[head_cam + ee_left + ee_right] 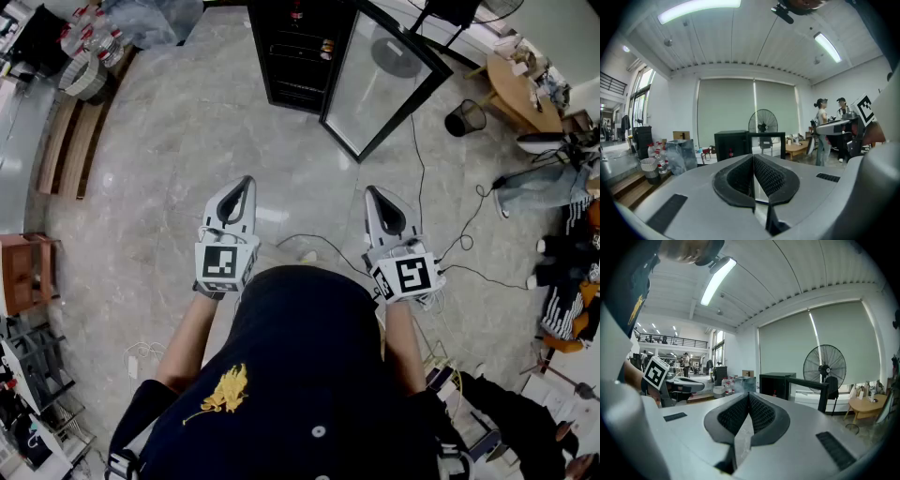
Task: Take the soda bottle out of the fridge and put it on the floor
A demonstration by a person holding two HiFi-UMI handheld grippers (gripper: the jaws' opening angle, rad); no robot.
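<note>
- Grey marble floor (187, 169) fills most of the head view.
- Black fridge (281, 56) stands at top centre, with its glass door (380, 84) swung open to the right.
- Left gripper (247, 180) and right gripper (370, 190) sit mid-frame, both clenched on nothing and pointing toward the fridge.
- Soda bottle (731, 152) is a small red shape inside the fridge, well apart from both grippers.

Bright even light from ceiling strip lamps (698, 7), soft glare on glossy floor (178, 141), fisheye bending, dark vignetted corners

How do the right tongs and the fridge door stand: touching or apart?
Apart: head view shows bare floor between right tongs and open fridge door.
</note>
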